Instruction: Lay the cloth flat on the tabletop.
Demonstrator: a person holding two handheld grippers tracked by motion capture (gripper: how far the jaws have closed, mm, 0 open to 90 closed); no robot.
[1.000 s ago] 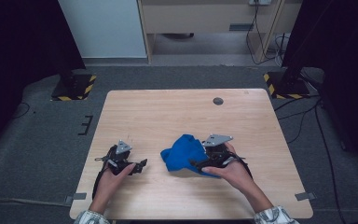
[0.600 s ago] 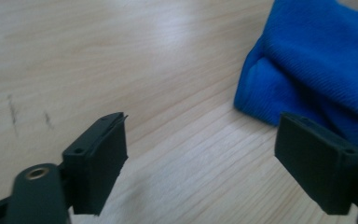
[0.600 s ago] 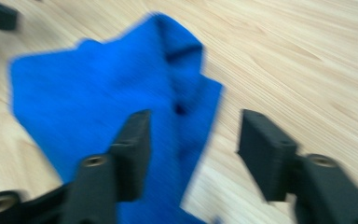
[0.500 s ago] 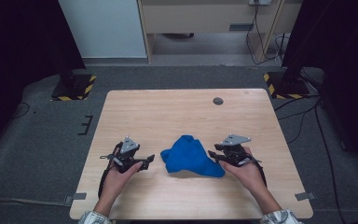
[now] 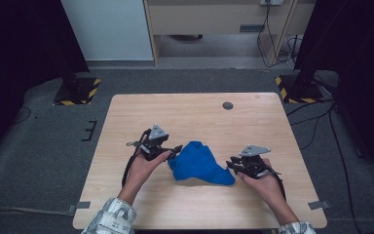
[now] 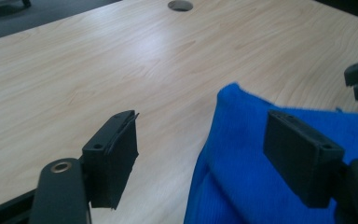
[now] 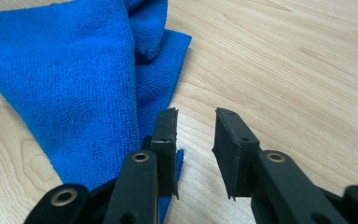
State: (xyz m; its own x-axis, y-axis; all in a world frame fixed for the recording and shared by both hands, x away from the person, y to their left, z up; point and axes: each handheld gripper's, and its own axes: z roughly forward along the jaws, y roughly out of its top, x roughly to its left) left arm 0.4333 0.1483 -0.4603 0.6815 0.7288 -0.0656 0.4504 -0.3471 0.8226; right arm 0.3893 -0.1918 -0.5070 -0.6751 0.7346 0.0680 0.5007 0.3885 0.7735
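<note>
The blue cloth (image 5: 198,163) sits crumpled on the table (image 5: 185,114), between my grippers. My left gripper (image 6: 205,154) is wide open at its edge, right gripper (image 7: 195,140) open beside a corner. Probably mid-fold, so next I need a clean corner pinch.
</note>
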